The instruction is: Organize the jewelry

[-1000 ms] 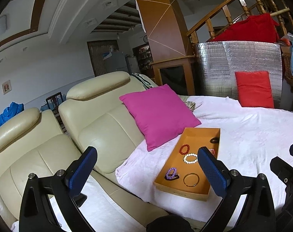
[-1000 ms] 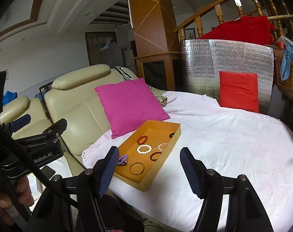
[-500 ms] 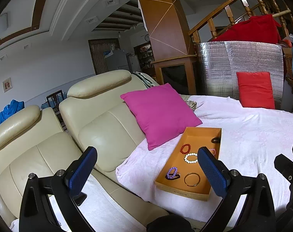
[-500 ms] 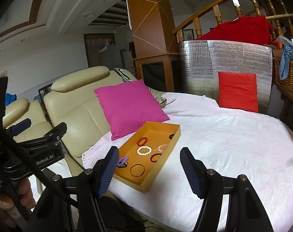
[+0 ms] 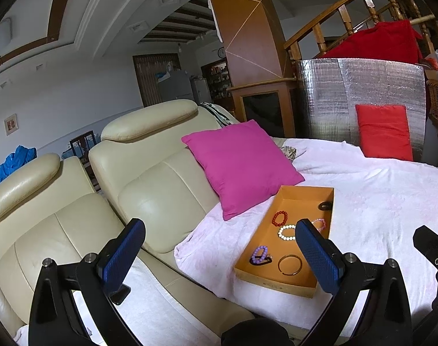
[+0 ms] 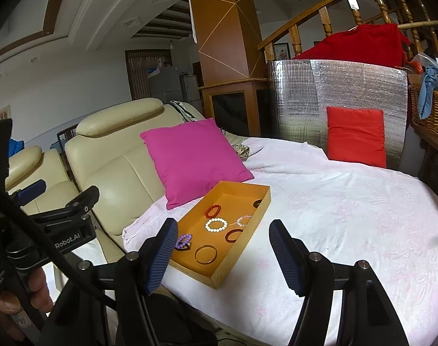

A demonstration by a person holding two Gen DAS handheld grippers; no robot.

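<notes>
Holding almost unchanged over the last second, both the left gripper (image 5: 220, 249) and right gripper (image 6: 223, 252) hover with jaws spread and empty, near the orange tray (image 6: 255, 219) where the bracelets (image 6: 216, 225) lie loose, so nothing settles the sorting's stage.

The left gripper (image 5: 219, 255) hangs wide apart and empty. Beyond it, an orange tray (image 5: 298, 201) with bracelets lies on the pale cloth (image 5: 377, 190).

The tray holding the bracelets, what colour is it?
The tray is orange, clearest in the right wrist view.
</notes>
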